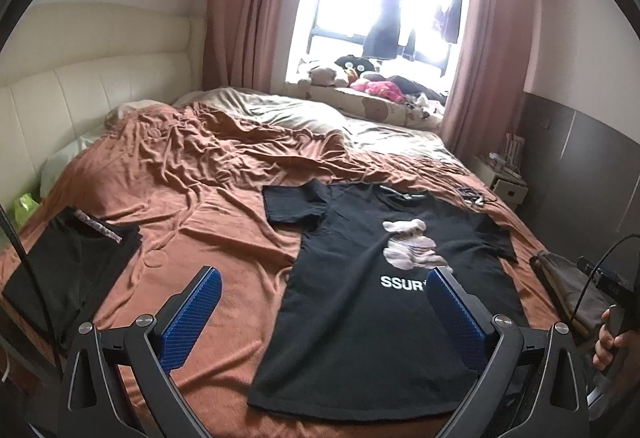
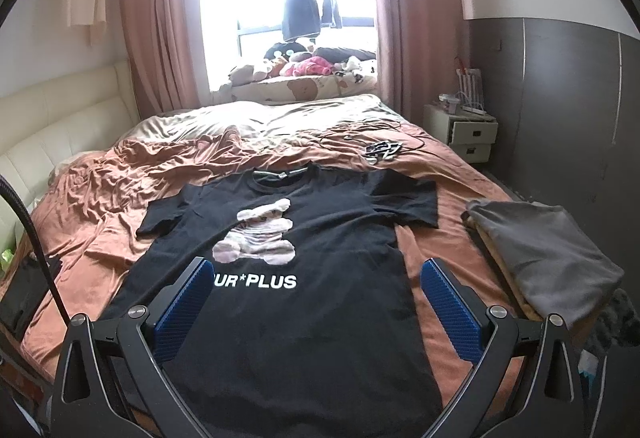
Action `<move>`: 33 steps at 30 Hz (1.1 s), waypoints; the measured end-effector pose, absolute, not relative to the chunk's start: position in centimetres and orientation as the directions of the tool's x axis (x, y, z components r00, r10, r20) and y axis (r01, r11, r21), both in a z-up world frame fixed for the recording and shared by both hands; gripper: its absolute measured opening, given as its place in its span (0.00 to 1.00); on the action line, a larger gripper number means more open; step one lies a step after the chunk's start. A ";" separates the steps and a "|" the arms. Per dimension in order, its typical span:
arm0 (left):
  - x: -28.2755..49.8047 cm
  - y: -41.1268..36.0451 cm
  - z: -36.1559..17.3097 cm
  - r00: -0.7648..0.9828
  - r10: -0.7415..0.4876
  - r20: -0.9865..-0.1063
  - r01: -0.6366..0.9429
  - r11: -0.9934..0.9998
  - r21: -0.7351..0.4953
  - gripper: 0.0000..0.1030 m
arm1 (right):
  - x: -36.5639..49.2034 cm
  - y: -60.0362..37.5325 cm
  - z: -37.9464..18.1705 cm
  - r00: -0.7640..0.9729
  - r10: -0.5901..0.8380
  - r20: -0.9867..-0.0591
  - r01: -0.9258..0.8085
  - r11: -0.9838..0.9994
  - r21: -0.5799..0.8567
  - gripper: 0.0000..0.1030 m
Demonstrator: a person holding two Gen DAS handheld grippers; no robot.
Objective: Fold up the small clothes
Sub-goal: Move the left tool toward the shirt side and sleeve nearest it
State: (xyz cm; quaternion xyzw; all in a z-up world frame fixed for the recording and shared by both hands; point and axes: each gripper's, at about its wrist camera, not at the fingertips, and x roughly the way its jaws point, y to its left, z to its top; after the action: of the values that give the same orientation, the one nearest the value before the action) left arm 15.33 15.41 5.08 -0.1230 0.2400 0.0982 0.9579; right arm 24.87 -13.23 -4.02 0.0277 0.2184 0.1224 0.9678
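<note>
A black T-shirt (image 1: 360,326) with a pale bear print and white lettering lies flat, face up, on the rust-brown bed sheet (image 1: 192,206), sleeves spread. It also shows in the right wrist view (image 2: 304,318). My left gripper (image 1: 324,278) is open and empty, above the shirt's lower left part. My right gripper (image 2: 316,270) is open and empty, above the shirt's lower middle. Part of the right gripper, held in a hand, shows at the right edge of the left wrist view (image 1: 612,302).
A folded black garment (image 1: 68,270) lies at the bed's left edge. A grey folded pile (image 2: 548,254) sits at the right edge. Tangled cables (image 2: 376,150) lie beyond the collar. A rumpled quilt (image 1: 280,114), headboard (image 1: 80,94), bedside drawers (image 2: 468,134) and stuffed toys (image 2: 304,66) surround the bed.
</note>
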 end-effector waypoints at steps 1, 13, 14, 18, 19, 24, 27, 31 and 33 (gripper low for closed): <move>15.8 15.8 5.0 0.864 0.130 -0.486 -0.250 0.949 -0.192 1.00 | 25.6 -12.8 -4.2 0.871 0.249 -0.424 -0.224 0.969 0.108 1.00; 22.8 20.6 3.4 0.837 0.170 -0.520 -0.320 0.924 -0.212 1.00 | 32.8 -10.1 -5.2 0.828 0.333 -0.452 -0.283 0.943 0.175 1.00; 23.3 21.0 3.3 0.838 0.162 -0.521 -0.317 0.922 -0.222 1.00 | 33.4 -9.9 -5.3 0.820 0.344 -0.457 -0.293 0.939 0.181 1.00; 25.6 22.1 2.9 0.831 0.173 -0.528 -0.331 0.918 -0.220 1.00 | 36.0 -8.9 -5.8 0.806 0.352 -0.476 -0.314 0.936 0.161 1.00; 26.2 22.3 2.8 0.830 0.174 -0.530 -0.333 0.917 -0.220 1.00 | 36.7 -8.6 -5.8 0.802 0.356 -0.480 -0.320 0.934 0.157 1.00; 29.2 23.8 2.0 0.815 0.175 -0.552 -0.348 0.910 -0.224 1.00 | 39.5 -7.4 -6.0 0.787 0.371 -0.493 -0.342 0.927 0.152 1.00; 30.9 24.8 1.4 0.806 0.173 -0.566 -0.358 0.905 -0.232 0.99 | 40.8 -6.6 -6.2 0.780 0.383 -0.495 -0.357 0.922 0.151 1.00; 33.3 26.0 0.0 0.804 0.151 -0.575 -0.346 0.905 -0.247 0.98 | 43.1 -5.9 -6.7 0.764 0.402 -0.504 -0.369 0.914 0.169 1.00; 34.7 26.8 -1.1 0.796 0.143 -0.589 -0.351 0.901 -0.255 0.95 | 44.2 -5.3 -7.1 0.759 0.399 -0.515 -0.365 0.915 0.171 1.00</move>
State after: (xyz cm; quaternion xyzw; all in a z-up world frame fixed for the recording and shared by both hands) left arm 34.66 26.80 -1.07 -0.1782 0.2909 0.1327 0.9306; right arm 44.24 -5.33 -7.12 0.0300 0.2815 0.2036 0.9372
